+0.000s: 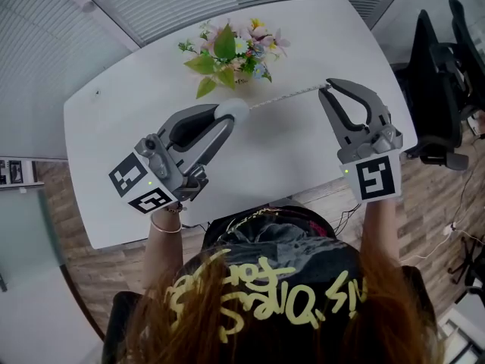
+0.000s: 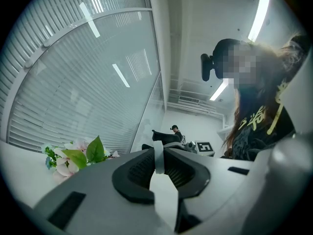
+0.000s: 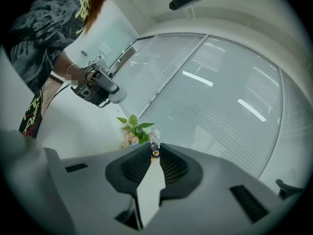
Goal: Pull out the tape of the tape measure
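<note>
In the head view my left gripper [image 1: 229, 117] is shut on a small round white tape measure [image 1: 236, 109] and holds it above the table. A thin pale tape [image 1: 284, 97] runs from it up and right to my right gripper [image 1: 327, 89], which is shut on the tape's end. The left gripper view shows the white case [image 2: 158, 156] edge-on between the jaws. In the right gripper view a small ring-shaped end tab [image 3: 155, 153] sits pinched at the jaw tips. Farther left in that view are the left gripper [image 3: 95, 87] and the tape measure [image 3: 118, 96].
A bunch of artificial flowers [image 1: 231, 51] lies on the white table [image 1: 288, 154] just behind the stretched tape. A black office chair [image 1: 443, 89] stands off the table's right side. Blinds behind glass walls run along the back.
</note>
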Tool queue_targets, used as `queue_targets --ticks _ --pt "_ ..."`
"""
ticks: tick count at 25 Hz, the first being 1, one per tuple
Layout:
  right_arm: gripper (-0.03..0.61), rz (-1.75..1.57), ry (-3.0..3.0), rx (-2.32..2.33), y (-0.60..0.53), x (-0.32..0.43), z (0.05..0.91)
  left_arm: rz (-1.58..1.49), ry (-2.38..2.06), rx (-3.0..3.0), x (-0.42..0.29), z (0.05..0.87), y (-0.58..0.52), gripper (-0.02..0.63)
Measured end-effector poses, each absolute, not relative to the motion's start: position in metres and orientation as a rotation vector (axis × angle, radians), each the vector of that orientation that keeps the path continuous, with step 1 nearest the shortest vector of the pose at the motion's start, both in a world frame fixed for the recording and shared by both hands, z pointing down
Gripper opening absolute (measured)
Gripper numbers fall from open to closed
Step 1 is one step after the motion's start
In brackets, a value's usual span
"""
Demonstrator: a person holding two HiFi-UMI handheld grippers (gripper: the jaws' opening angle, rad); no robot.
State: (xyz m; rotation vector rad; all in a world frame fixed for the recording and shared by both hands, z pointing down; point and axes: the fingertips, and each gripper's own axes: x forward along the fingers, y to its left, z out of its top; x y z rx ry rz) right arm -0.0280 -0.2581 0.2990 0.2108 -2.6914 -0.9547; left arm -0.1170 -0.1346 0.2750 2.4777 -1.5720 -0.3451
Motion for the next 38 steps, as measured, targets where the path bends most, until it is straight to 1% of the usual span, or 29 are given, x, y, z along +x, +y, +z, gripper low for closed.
queue_targets --ticks 19,38 --pt "0.058 -0.959 -2.748 0.110 -0.246 -0.046 0.291 -0.359 -1.577 2.464 -0.115 0.272 -0.147 0.055" --pt "0.058 -1.025 -2.764 -0.047 -0.193 -0.083 0.287 -0.420 -1.626 2.438 -0.135 0.269 -0.118 0.057"
